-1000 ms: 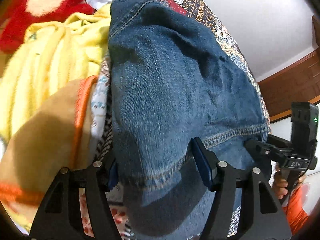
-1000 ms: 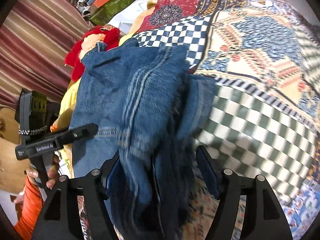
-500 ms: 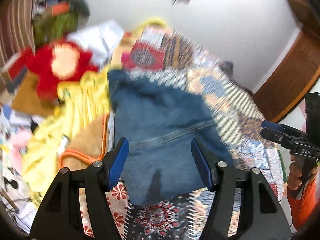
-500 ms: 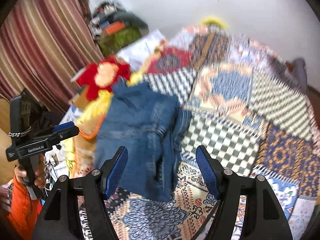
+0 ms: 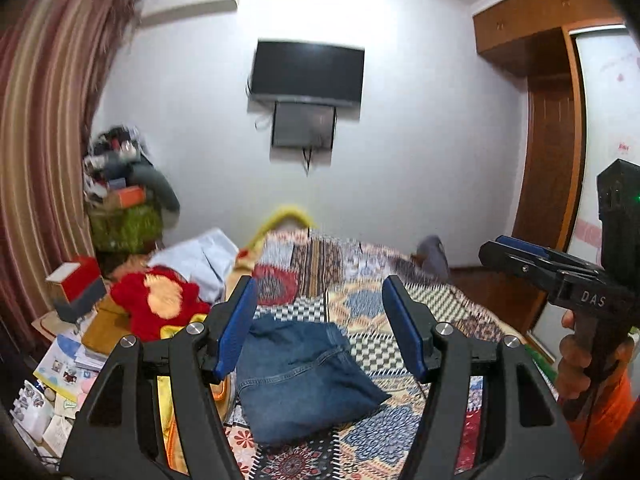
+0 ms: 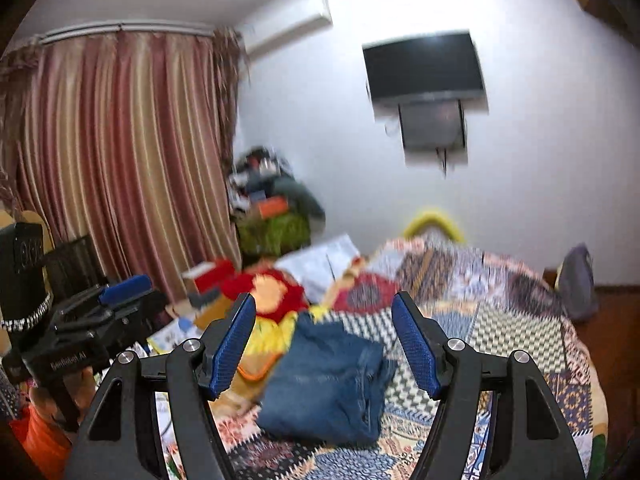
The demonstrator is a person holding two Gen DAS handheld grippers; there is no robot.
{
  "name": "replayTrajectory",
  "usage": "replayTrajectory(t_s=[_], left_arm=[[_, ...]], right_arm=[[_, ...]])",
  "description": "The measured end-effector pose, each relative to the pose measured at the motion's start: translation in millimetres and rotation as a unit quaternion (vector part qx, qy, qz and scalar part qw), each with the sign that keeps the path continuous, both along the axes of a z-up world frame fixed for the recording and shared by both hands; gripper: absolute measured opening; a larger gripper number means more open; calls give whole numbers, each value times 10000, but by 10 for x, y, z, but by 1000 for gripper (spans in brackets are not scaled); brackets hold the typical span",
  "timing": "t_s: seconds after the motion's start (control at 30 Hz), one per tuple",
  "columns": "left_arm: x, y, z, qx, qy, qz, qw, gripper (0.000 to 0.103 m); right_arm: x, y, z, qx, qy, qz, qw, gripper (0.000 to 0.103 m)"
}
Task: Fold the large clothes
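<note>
While folded jeans (image 5: pixel 304 376) lie near bedspread (image 5: pixel 432 308) edge, hand-held grippers apart

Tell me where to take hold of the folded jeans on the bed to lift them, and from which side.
Grip the folded jeans at the thick near edge, probably one set of tongs toward each near corner, coming from the near side, low over the quilt. The bundle lies flat, layers stacked, so pinching that edge should keep the fold together.

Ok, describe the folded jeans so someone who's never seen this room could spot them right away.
Find the bed covered by a patchwork quilt under the wall-mounted TV. On the near left part of that quilt lies a folded pair of blue jeans. It is the only plain denim-blue bundle, beside a yellow blanket and a red plush toy.
</note>
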State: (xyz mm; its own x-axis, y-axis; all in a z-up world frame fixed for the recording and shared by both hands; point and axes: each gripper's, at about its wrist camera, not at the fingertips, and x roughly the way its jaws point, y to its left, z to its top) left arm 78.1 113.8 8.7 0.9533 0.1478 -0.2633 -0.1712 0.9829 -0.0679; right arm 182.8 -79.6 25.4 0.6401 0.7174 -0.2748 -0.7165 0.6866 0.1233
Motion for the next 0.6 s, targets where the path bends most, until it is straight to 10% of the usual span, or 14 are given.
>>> replayTrajectory(t_s=[0.33,0.43,0.6], left_arm=[[-484,-226,-98,122,-434,669,9967,64],[-538,-230,-128,29,-403,617,9973,66],[-595,-265,-141,146,-440,788,9958,95]], right_arm=[[-743,-33,-36,85,-611,-379,9974,68],[-841,-25,-59,-65,-599,-471,9971,87],[-936,-27,-78,-142,-780,-764,9939,103]])
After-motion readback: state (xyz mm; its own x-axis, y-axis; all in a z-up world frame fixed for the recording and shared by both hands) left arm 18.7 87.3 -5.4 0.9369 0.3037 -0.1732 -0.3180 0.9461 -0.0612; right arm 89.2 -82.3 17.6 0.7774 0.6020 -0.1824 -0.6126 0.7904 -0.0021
